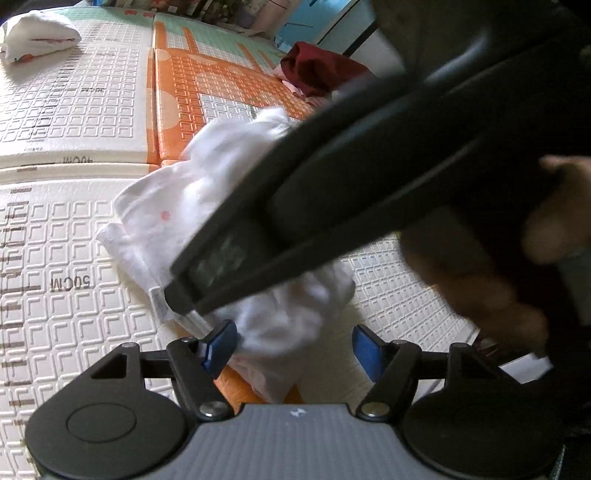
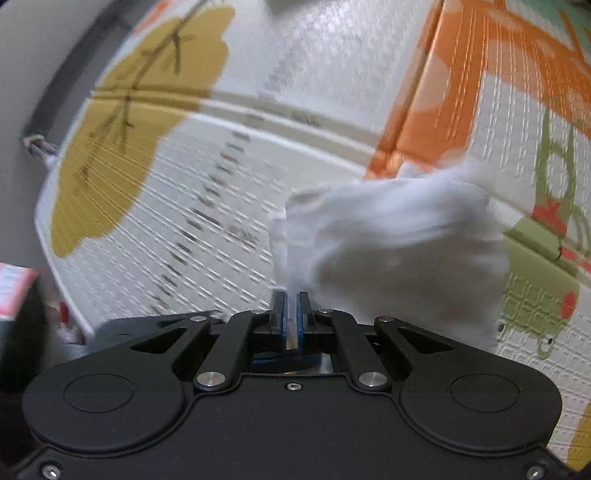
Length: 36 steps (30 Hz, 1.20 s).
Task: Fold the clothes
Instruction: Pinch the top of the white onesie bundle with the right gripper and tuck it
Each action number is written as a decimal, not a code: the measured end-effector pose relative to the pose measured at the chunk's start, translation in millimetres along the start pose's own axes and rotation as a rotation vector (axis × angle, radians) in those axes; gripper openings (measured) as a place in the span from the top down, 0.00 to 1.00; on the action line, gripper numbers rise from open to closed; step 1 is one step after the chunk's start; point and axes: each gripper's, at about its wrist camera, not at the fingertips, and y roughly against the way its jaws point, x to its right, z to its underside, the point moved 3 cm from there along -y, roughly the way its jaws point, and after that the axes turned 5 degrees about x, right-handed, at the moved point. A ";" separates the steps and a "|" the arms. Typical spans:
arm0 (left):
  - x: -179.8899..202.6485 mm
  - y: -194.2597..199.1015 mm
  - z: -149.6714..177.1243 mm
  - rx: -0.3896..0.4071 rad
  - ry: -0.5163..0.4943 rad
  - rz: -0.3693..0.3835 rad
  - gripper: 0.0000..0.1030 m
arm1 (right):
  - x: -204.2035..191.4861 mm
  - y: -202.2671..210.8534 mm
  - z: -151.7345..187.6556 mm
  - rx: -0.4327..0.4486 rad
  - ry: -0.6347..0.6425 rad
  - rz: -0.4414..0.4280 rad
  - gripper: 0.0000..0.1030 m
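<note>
While right hand brings cloth down: the white garment hangs bunched from the right gripper, just over the play mat.
right fingers: clenched on a thin edge of the garment; cloth fans out ahead and to the right of them in the right wrist view.
left fingers: left gripper spread wide; blue pads sit either side of the lower bunch of the white garment; can't see them pressing on it, so released.
garment place: left wrist view shows it crumpled on the cream mat panel, near the orange seam.
long axis: runs from near the left fingers up and away toward the orange panel; blurred, rough call only.
key relation: right gripper's body crosses diagonally over the garment, tips just above the left pads, so both hands meet at the same near end.
nearer hand: left, for the free lower edge.
next, my guess: left regrips a corner, then spread flat.
others: folded white piece far left, dark red garment far right, both well apart.
</note>
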 end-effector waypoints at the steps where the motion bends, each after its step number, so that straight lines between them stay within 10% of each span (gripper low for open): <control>1: 0.9 0.5 1.0 -0.001 -0.005 -0.003 0.31 | 0.5 -3.1 2.2 -0.003 0.003 0.002 0.97; 18: 6.8 5.1 -0.4 0.020 -0.007 0.007 0.31 | 19.4 90.4 -14.4 0.252 -0.025 0.017 0.70; 36: 37.9 -27.2 -14.4 0.000 -0.064 0.066 0.31 | 35.5 63.8 -23.4 0.177 -0.058 0.157 0.61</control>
